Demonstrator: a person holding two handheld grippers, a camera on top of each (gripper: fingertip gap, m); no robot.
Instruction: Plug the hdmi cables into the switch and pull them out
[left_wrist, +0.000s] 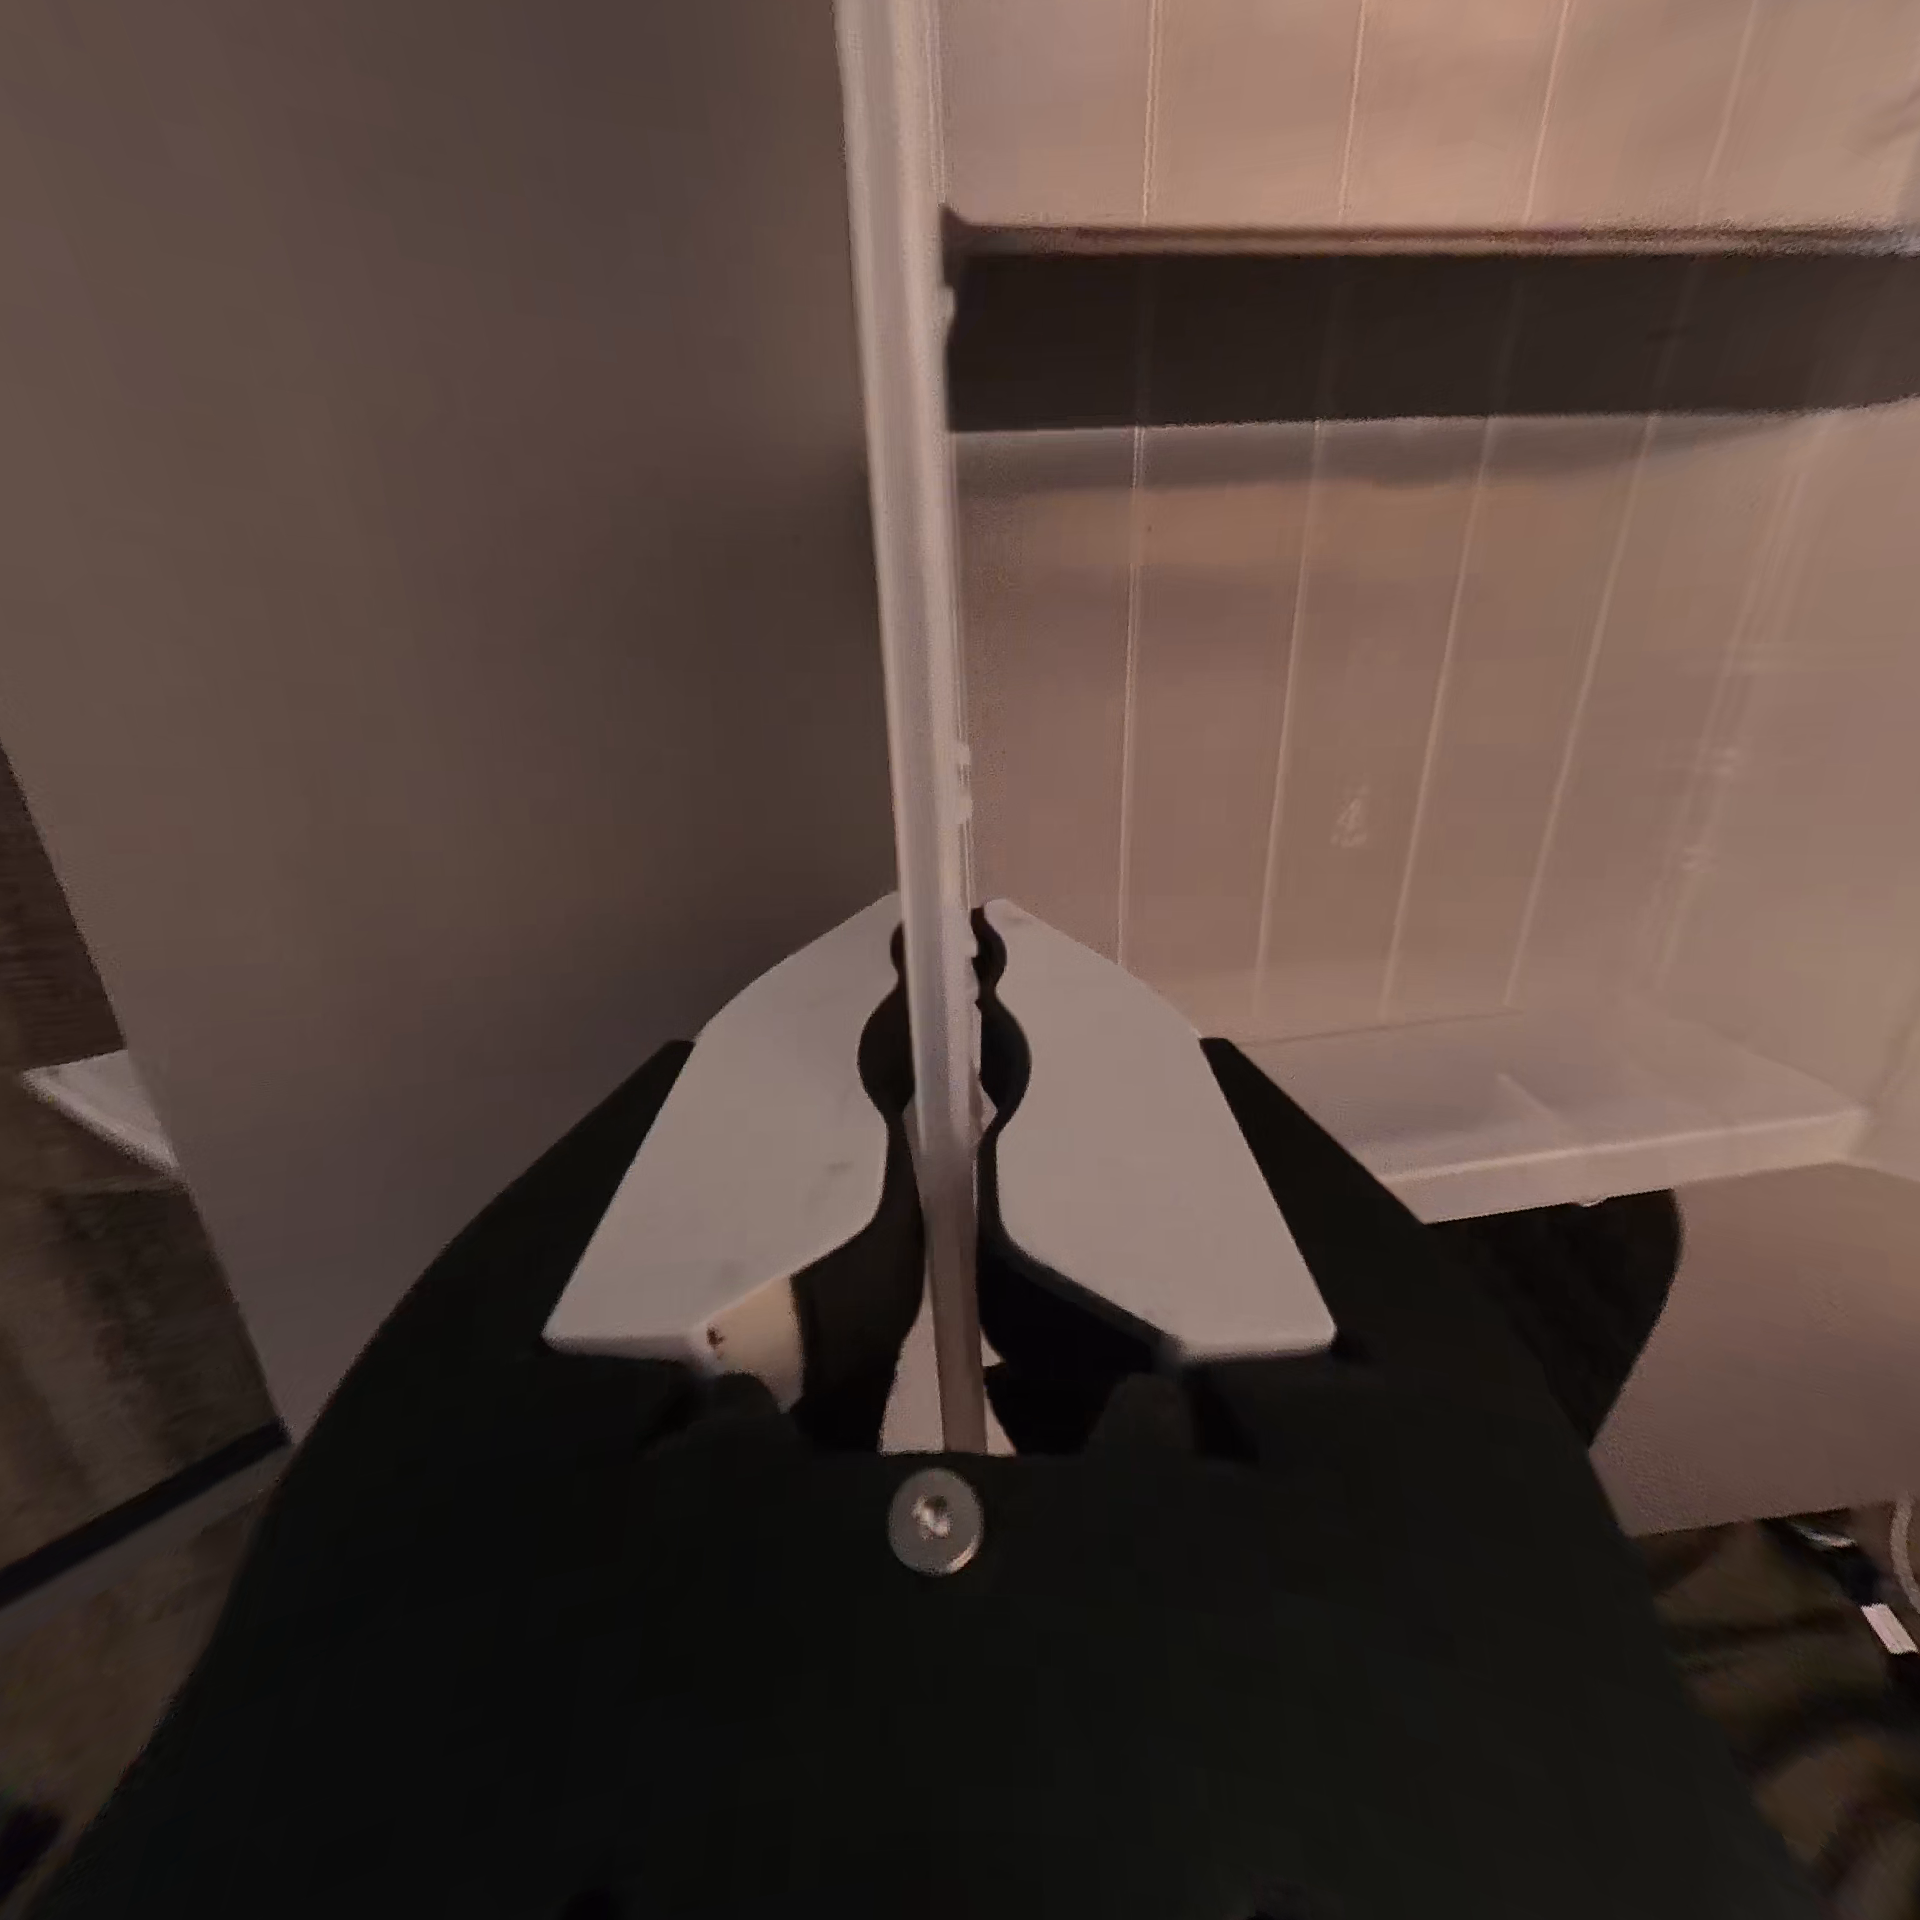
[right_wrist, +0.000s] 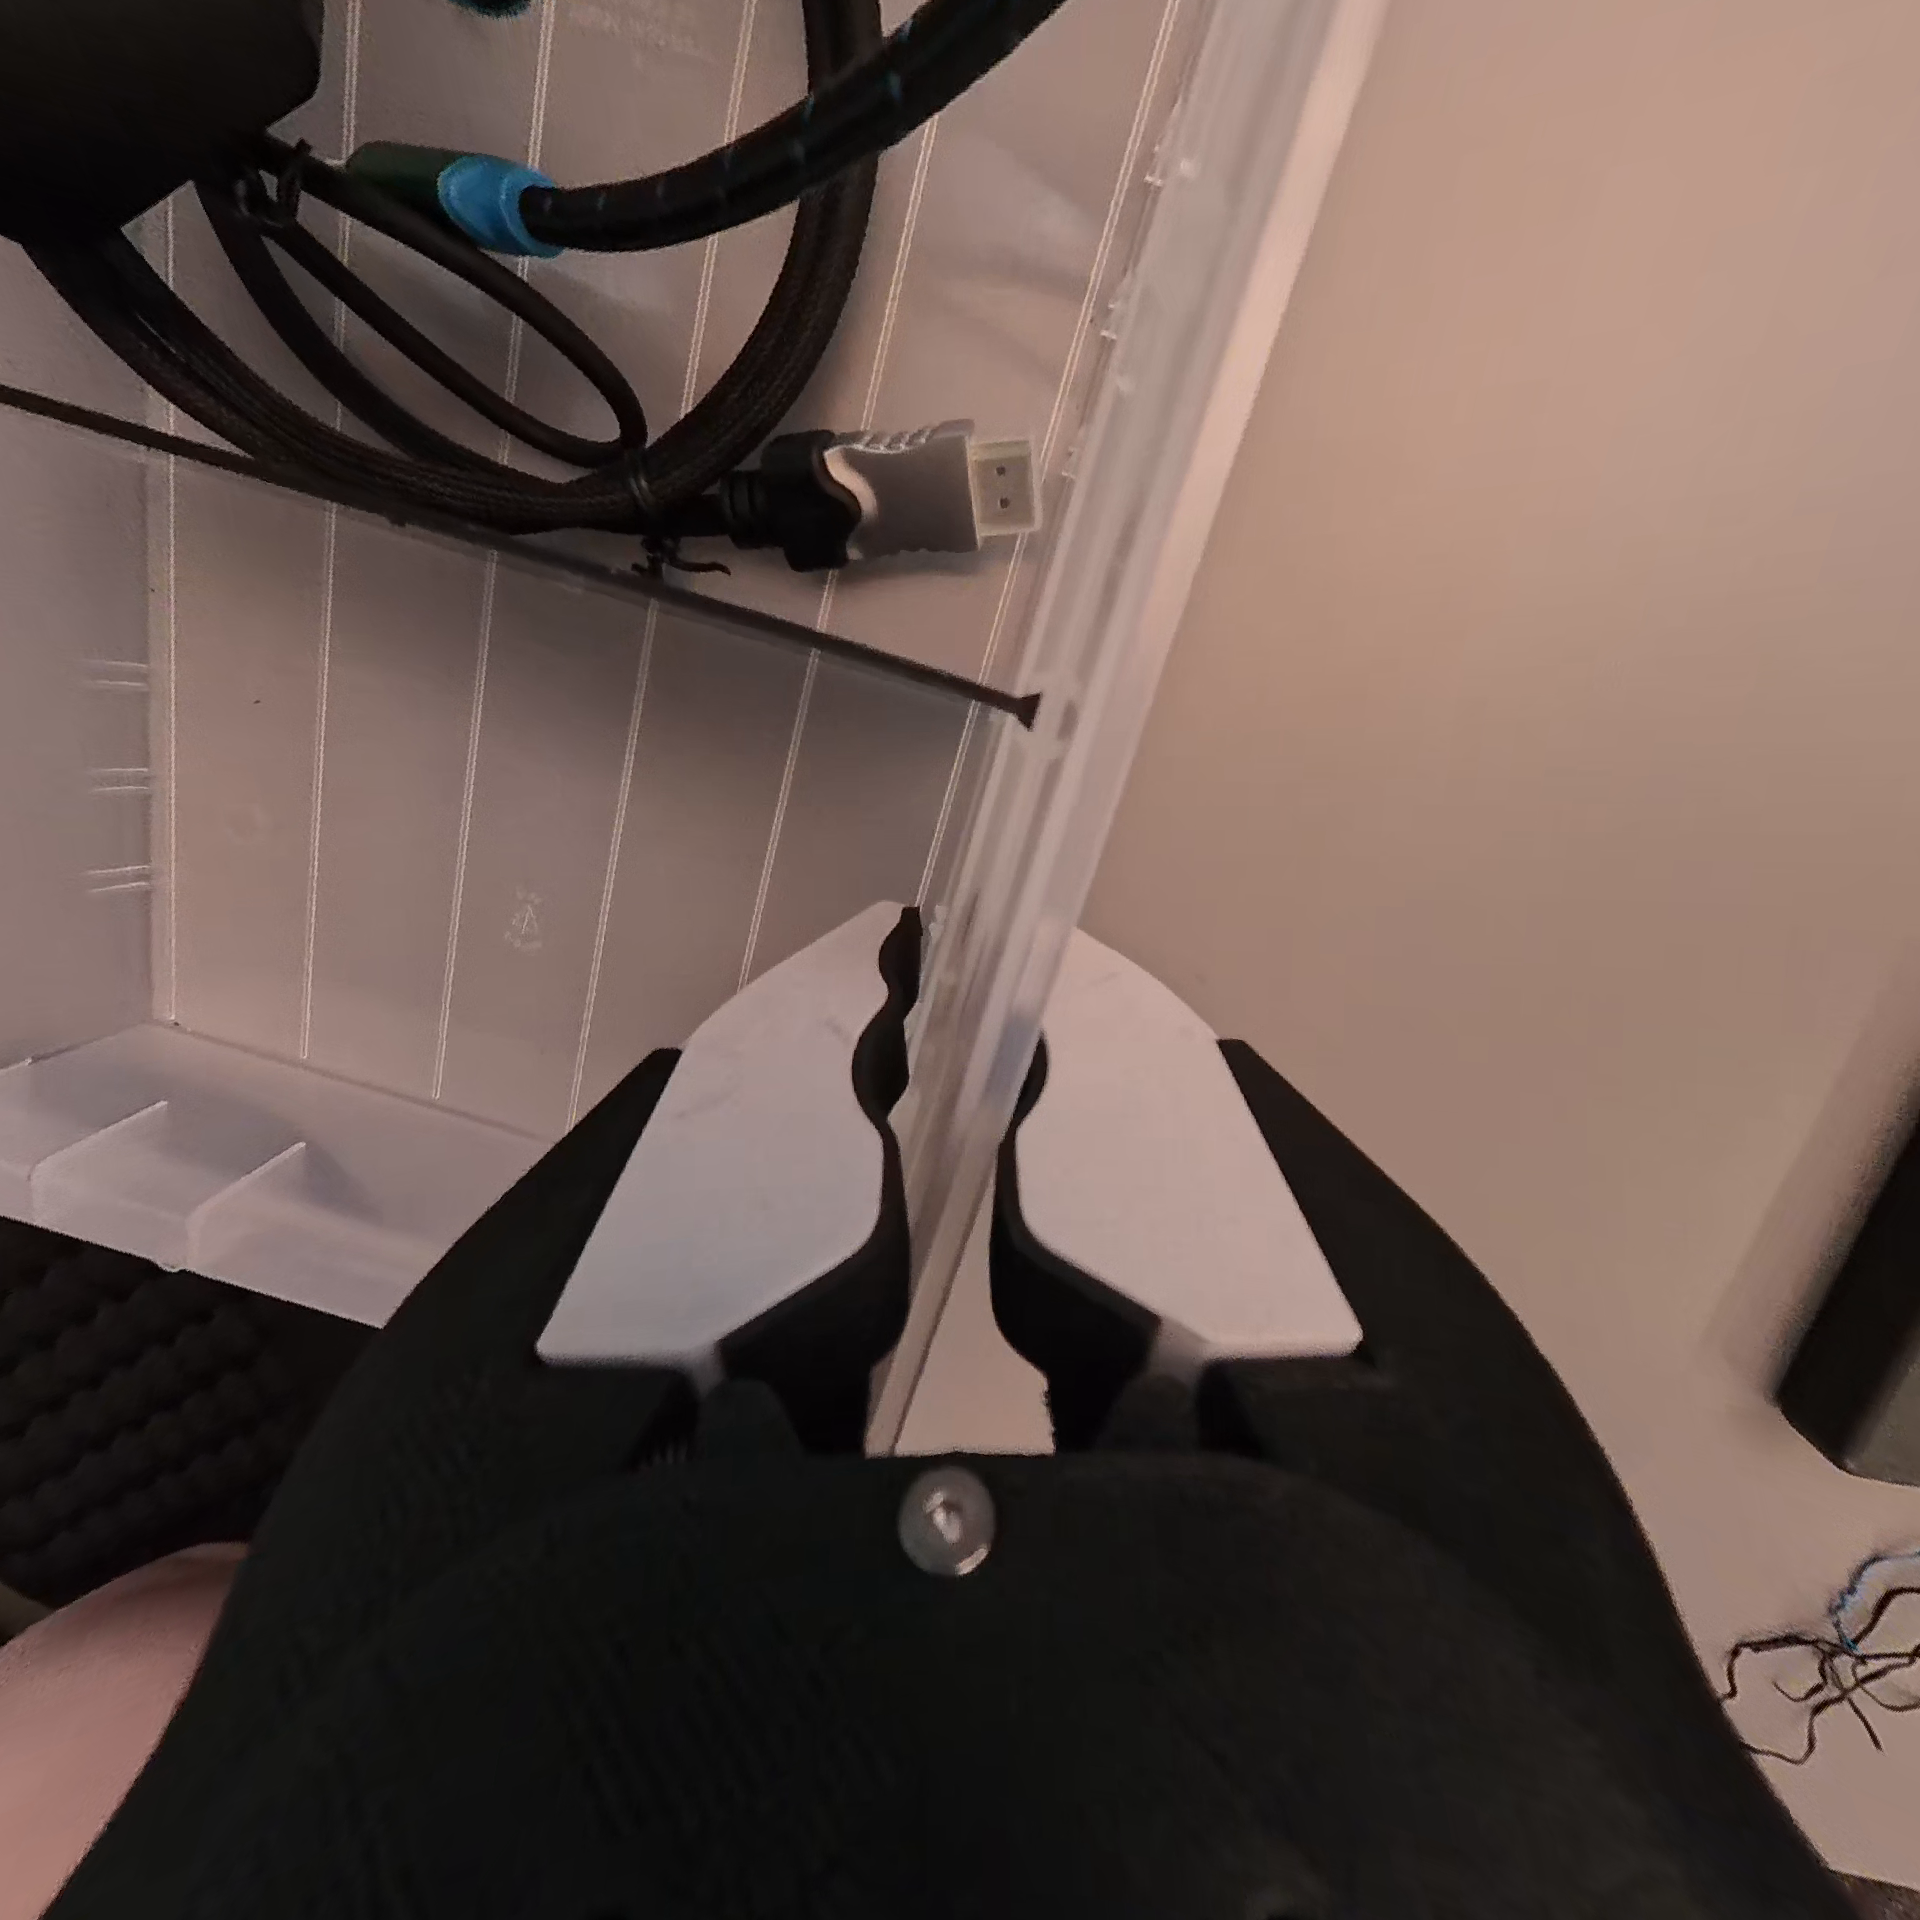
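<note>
Both claws clamp opposite walls of a clear plastic compartment box (right_wrist: 997, 935): the left gripper (left_wrist: 940, 925) on one wall, the right gripper (right_wrist: 971, 925) on the other. The grey-and-black HDMI cable plug (right_wrist: 904, 488) lies ahead-left of the right claw, its long axis crosswise, tip near the gripped wall. No switch is identifiable.

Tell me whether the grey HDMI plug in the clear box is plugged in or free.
Free. The grey HDMI plug lies loose in the clear box, its metal tip bare and seated in no socket; no switch is in view.

Left claw (left_wrist: 940, 935), right claw (right_wrist: 971, 940): black bodies, white finger plates, wavy black pads, silver screw.
</note>
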